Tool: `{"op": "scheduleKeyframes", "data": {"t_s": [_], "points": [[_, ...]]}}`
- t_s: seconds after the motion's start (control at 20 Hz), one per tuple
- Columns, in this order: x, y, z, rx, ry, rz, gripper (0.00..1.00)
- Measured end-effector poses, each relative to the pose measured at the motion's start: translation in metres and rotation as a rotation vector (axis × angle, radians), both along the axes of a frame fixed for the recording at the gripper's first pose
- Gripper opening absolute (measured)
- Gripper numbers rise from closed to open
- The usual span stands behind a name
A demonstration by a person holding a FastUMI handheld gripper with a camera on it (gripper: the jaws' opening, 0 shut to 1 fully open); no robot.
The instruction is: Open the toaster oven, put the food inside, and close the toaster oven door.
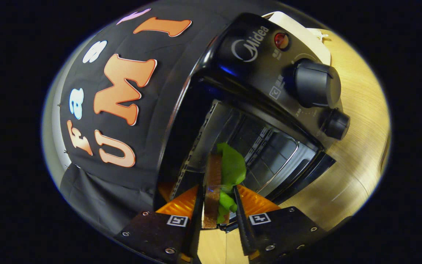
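I see my gripper clenched on one sandwich, one lettuce leaf poking out, before the open toaster oven with two knobs.

Oven mouth open ahead – knobs (right) crowd.

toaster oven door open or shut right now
Open. The toaster oven door hangs away from the cavity, exposing the wire rack; the gripper is shut on the sandwich at the opening.

— Where's your gripper?
— Clamping the brown-bread, green-lettuce sandwich; the open black toaster oven stands at your twelve o'clock on the wooden table, knobs at two.
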State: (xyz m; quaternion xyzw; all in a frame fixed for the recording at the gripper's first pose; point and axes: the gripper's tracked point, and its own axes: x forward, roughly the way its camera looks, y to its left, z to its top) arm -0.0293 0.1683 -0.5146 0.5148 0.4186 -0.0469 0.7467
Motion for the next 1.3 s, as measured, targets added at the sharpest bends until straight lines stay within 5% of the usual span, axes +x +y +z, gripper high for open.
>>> {"op": "scheduleKeyframes", "data": {"t_s": [0.1,0.25,1.1,1.3], "points": [[-0.009,-0.002,0.005,-0.013,0.015,0.038,0.63],[-0.033,-0.015,0.012,-0.053,0.057,0.112,0.97],[-0.209,-0.046,0.054,-0.289,0.157,0.674,0.98],[-0.222,-0.047,0.041,-0.326,0.179,0.747,0.98]]}}
